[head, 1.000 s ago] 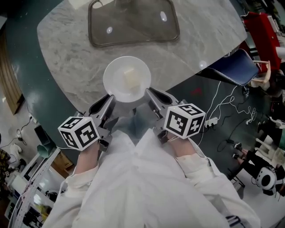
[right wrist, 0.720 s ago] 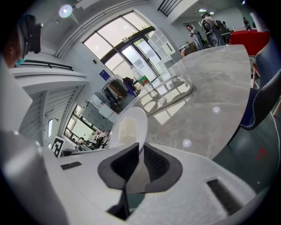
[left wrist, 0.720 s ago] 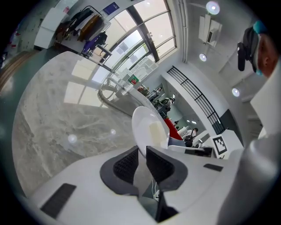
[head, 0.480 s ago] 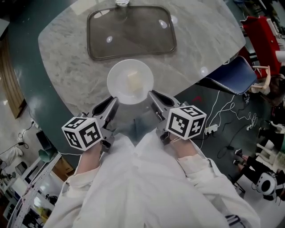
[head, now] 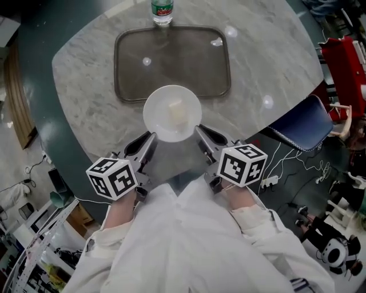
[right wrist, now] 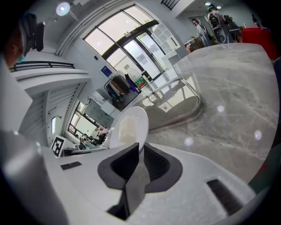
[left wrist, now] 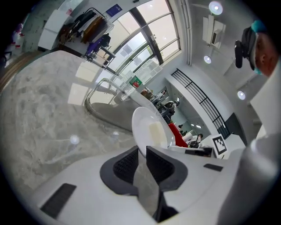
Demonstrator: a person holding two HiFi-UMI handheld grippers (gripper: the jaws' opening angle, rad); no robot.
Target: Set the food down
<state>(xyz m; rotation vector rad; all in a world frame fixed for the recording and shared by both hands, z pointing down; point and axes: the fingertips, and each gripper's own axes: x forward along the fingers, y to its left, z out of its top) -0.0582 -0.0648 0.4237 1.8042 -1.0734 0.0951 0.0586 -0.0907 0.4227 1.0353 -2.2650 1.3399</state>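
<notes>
Spreading beneath everything is the grey marble tabletop (head: 269, 51), and on it lies a dark rectangular tray (head: 171, 57). A round white plate (head: 159, 123) overlaps the tray's near rim; whether it touches the tray cannot be told. The left claw (head: 148, 140) and the right claw (head: 201, 134) are each closed narrowly on the plate's rim, one from either side. A green-labelled bottle (head: 162, 11) stands at the tray's far edge, and a pale block of food (head: 176, 112) sits near the plate's middle. Only the head view shows both claws together. The left gripper view and right gripper view alone show the thin rim pinched between dark ribbed pads (left wrist: 125, 165), with tall windows (right wrist: 131, 48) beyond.
</notes>
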